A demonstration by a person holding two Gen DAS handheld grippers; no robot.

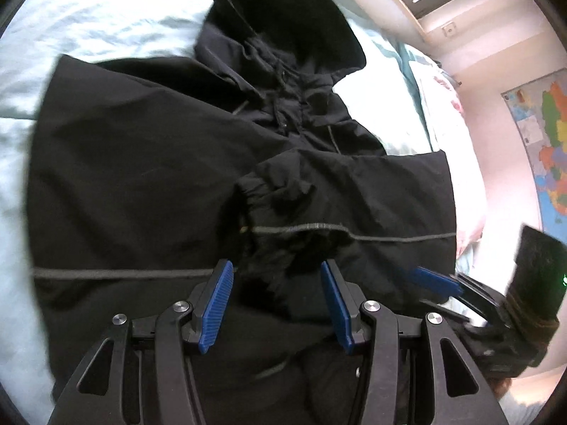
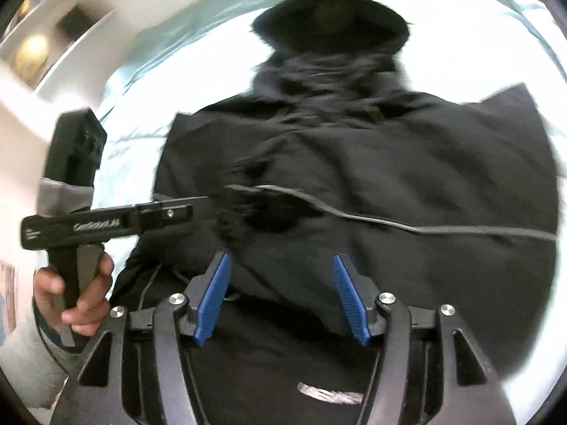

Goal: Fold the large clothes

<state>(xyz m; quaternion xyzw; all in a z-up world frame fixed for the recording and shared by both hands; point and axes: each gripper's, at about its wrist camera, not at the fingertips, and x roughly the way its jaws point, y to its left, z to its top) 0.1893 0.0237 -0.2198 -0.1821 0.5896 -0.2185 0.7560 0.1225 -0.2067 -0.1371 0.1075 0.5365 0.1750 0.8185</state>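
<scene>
From the left wrist, the black jacket [image 1: 198,163] lies spread on the pale bed [image 1: 88,17], left gripper [image 1: 276,279] spread above a folded sleeve. From the right wrist, the right gripper [image 2: 281,272] gapes empty over it

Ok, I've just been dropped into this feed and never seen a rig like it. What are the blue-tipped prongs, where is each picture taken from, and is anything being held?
No robot here: a person holds a handheld two-finger gripper in each hand. Each picture comes from a fisheye camera on one gripper, looking along its blue fingers.

The left gripper and right gripper both hang open, holding nothing. Each shows in the other's view too; in the right view the person's left hand grips the handle.

Below lies a black hooded jacket, spread on a pale bed cover, hood farthest away, one sleeve folded across the body.
</scene>
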